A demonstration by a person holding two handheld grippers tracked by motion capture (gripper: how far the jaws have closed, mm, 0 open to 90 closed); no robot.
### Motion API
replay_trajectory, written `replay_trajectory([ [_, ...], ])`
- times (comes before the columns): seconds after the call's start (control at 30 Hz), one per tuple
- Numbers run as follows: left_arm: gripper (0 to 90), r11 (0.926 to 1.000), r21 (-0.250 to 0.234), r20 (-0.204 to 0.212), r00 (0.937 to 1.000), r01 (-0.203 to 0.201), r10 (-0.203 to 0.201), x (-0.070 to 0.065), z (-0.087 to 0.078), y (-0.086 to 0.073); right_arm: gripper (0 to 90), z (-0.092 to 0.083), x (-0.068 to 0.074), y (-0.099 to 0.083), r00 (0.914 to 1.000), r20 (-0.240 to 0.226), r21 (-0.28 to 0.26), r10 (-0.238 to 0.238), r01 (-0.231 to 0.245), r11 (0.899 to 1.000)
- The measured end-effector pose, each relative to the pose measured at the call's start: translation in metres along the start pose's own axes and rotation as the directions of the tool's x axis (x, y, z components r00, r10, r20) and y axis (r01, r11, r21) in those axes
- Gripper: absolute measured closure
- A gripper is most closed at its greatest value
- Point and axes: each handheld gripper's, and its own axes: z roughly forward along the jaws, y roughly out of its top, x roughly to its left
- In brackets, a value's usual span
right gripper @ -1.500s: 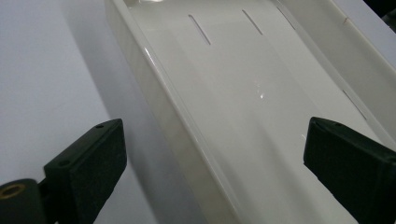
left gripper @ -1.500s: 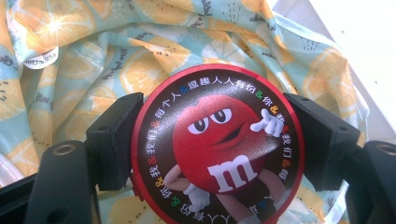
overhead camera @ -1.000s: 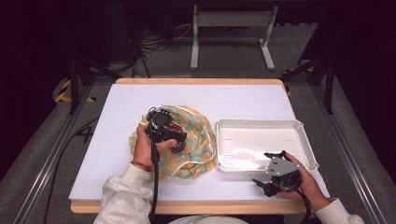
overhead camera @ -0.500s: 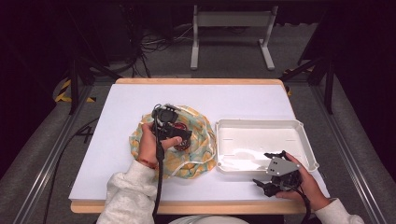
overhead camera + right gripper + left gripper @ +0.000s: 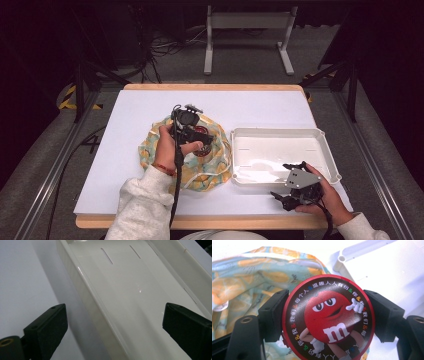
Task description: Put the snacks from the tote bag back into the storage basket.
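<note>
Left gripper view, item one: a round red-rimmed tin (image 5: 328,318), its lid printed with a red cartoon candy figure, a white "m" and a ring of characters. We see it clamped at its two sides between the black fingers (image 5: 273,315) of the left gripper (image 5: 328,320), lid facing the camera. Behind it lies a cloth bag (image 5: 249,280) printed with orange slices on pale blue, with a white drawstring along its edge; beyond that, a corner of the white tray (image 5: 387,267).

High view: we place the tin (image 5: 202,135) in the left gripper (image 5: 200,137), held over the bag (image 5: 210,172), which lies bunched on the table (image 5: 120,130), left of centre. The tray (image 5: 325,150) sits just right of the bag, the two close or touching; we cannot tell which. The left hand (image 5: 167,147) wraps the gripper's handle, a pale sleeve (image 5: 142,207) behind it, a black cable trailing down.

Item two: the right gripper (image 5: 285,192), grey plate on top, held in the right hand (image 5: 325,197) at the tray's near edge. In the right gripper view its fingers (image 5: 47,327) stand wide apart, holding nothing, one over the table surface (image 5: 22,282), the other over the tray (image 5: 130,290), whose near wall runs between them.
</note>
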Motion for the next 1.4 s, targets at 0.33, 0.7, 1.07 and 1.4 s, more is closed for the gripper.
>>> replay_trajectory([
  [0.33,25.5,0.9995,0.007,0.02,0.9994,-0.03,0.03,-0.017,0.004,0.015,6.7,0.0,0.0,0.0,1.0,-0.001,-0.002,-0.006,0.006,1.0],
  [0.7,25.5,0.9974,0.016,0.038,0.9969,-0.07,0.07,-0.041,0.017,0.029,6.5,0.0,0.0,0.0,1.0,0.0,-0.004,-0.005,0.005,1.0],
  [1.07,25.6,0.9932,0.035,0.06,0.9923,-0.111,0.109,-0.062,0.032,0.038,6.5,0.0,0.0,0.0,1.0,0.001,-0.004,-0.005,0.005,1.0],
  [1.4,25.5,0.9886,0.055,0.075,0.9879,-0.14,0.136,-0.078,0.048,0.043,6.0,-0.001,-0.001,-0.001,1.0,0.003,-0.005,-0.003,0.003,1.0],
])
